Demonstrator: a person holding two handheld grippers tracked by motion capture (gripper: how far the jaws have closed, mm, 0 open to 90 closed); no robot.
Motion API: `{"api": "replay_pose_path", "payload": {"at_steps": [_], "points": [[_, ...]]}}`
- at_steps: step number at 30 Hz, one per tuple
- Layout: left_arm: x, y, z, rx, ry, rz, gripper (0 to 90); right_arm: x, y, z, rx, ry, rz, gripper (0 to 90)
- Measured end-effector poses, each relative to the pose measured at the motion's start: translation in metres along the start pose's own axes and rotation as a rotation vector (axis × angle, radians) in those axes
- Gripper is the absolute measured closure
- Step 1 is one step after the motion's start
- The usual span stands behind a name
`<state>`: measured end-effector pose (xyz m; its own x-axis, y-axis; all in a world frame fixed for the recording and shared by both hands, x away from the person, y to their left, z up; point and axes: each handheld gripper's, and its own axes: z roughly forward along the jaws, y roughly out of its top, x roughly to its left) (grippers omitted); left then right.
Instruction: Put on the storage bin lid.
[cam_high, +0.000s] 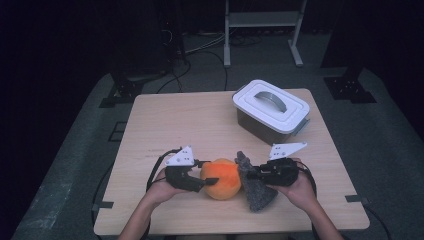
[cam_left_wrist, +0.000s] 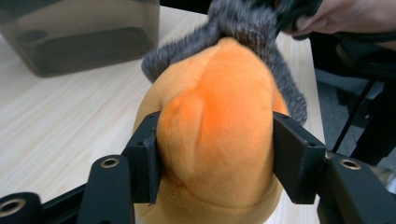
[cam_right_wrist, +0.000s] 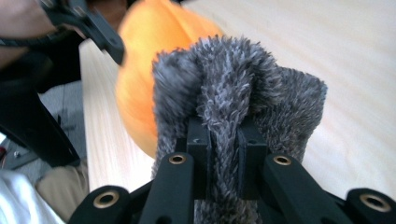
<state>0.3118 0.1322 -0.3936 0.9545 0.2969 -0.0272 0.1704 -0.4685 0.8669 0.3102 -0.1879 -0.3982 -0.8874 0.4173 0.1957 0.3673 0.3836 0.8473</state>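
Dim bluish light is falling on the table in the high view; surroundings beyond the table are sinking into black. Both gripper views are looking brighter, with the orange plush blurring behind the grey fur.

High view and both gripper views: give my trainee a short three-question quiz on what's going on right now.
1. True or false: the left gripper has its jaws pressed on the orange plush.
2. What does the right gripper pinch: A) the orange plush, B) the grey fuzzy piece, C) the container's handle?
3. Is the white lid on the container or off?

Key: 1. True. 2. B. 3. On, and the container stands apart from both grippers, at the table's far right.
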Motion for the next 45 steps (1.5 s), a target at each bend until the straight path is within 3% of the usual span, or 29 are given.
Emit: {"api": "replay_pose_path", "payload": {"at_steps": [4,8,13,16,19,23,27,32,35,37,40,42,45], "points": [[-0.009,0.006,0.005,0.033,0.01,0.041,42.9,0.008,0.009,-0.006,-0.072,0.024,-0.024,78.3],[-0.012,0.007,0.01,0.034,0.012,0.05,41.0,0.014,0.01,0.002,-0.03,0.017,-0.056,78.1],[-0.005,0.002,0.012,0.002,-0.017,0.007,23.0,0.008,0.004,0.006,0.002,0.022,-0.034,78.0],[-0.001,-0.004,0.016,0.035,-0.025,-0.016,12.3,0.005,0.0,0.007,0.018,0.021,-0.024,78.0],[0.002,-0.01,0.02,0.034,-0.046,-0.032,13.8,0.001,-0.003,0.007,0.024,0.023,-0.007,77.9],[0.001,-0.01,0.016,0.017,-0.033,-0.006,36.6,-0.001,-0.005,0.007,0.034,0.027,0.006,78.0],[0.001,-0.008,0.012,0.005,-0.021,0.007,41.9,-0.004,-0.008,0.007,0.04,0.03,0.014,78.0],[0.0,-0.007,0.006,0.013,-0.01,0.021,42.1,-0.007,-0.011,0.012,0.084,0.013,0.02,78.1],[0.0,-0.007,0.006,0.017,-0.015,0.027,42.0,-0.002,-0.005,0.007,0.044,0.002,0.007,78.1],[-0.002,-0.007,0.008,0.02,-0.021,0.041,42.0,0.002,-0.001,0.004,0.0,0.018,-0.001,78.1],[-0.004,-0.006,0.01,0.025,-0.034,0.064,41.1,0.007,0.003,0.007,-0.015,0.038,-0.02,78.0],[-0.005,-0.007,0.012,0.03,-0.045,0.067,37.5,0.009,0.002,0.011,0.006,0.052,-0.028,78.0],[-0.004,-0.009,0.015,0.024,-0.083,0.043,23.1,0.008,-0.001,0.014,0.028,0.08,-0.029,77.8]]}}
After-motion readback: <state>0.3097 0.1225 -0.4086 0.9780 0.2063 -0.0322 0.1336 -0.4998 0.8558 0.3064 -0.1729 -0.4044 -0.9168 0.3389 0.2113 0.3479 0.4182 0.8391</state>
